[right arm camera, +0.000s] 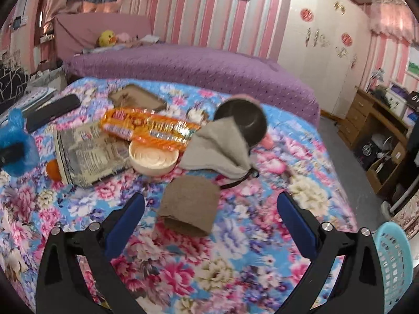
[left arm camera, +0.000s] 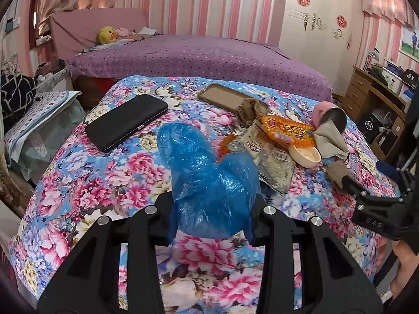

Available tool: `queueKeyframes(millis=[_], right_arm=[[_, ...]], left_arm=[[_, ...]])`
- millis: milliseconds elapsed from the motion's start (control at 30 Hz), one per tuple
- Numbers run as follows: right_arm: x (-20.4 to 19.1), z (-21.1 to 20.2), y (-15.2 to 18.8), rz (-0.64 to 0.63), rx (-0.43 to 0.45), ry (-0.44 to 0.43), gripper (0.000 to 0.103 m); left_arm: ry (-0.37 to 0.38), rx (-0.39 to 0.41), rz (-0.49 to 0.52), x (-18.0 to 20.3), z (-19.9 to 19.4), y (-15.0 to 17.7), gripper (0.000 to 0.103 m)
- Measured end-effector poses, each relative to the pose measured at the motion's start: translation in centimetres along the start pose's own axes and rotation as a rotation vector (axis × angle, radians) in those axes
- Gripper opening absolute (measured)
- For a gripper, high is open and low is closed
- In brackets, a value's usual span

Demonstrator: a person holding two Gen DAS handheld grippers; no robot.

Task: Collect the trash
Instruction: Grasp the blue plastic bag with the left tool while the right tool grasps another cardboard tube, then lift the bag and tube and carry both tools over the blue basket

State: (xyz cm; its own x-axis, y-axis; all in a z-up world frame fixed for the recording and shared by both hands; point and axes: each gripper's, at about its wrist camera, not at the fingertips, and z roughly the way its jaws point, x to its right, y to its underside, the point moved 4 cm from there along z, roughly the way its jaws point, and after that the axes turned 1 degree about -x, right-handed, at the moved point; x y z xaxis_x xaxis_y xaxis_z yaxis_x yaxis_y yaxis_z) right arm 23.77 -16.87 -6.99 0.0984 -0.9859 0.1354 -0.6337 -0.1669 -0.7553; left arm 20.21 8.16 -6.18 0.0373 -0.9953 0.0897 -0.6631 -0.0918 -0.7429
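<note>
Left wrist view: left tool [left arm camera: 210, 219] pinches a crumpled blue plastic bag [left arm camera: 207, 180] above the floral-covered bench [left arm camera: 78, 183]. Right wrist view: right tool [right arm camera: 209, 225] spread wide, brown paper piece [right arm camera: 189, 206] lying between its fingers. Far of it: orange wrapper [right arm camera: 152, 128], printed wrapper [right arm camera: 89, 154], cream lid [right arm camera: 153, 159]. Turquoise basket [right arm camera: 395, 267] near right.

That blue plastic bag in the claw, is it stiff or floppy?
Probably floppy: the blue plastic bag bulges crumpled out of the left gripper. Likely very light, being thin and see-through. Its glossy film may slip.
</note>
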Motion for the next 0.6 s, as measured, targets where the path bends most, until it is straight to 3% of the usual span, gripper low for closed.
queueKeyframes(millis=[67, 167, 300, 600], right_arm=[[0.1, 0.7, 0.3, 0.009, -0.029, -0.01, 0.096], [0.2, 1.3, 0.5, 0.016, -0.052, -0.038, 0.078], [-0.5, 1.5, 0.7, -0.008, -0.062, -0.095, 0.046], [0.7, -1.1, 0.6, -0.002, 0.022, -0.073, 0.044]], left_arm=[[-0.003, -0.002, -0.005, -0.2, 0.1, -0.1, 0.037], [0.002, -0.002, -0.015, -0.4, 0.1, -0.2, 0.037], [0.006, -0.007, -0.013, 0.0, 0.2, -0.1, 0.037], [0.007, 0.012, -0.004, 1.1, -0.6, 0.0, 0.037]])
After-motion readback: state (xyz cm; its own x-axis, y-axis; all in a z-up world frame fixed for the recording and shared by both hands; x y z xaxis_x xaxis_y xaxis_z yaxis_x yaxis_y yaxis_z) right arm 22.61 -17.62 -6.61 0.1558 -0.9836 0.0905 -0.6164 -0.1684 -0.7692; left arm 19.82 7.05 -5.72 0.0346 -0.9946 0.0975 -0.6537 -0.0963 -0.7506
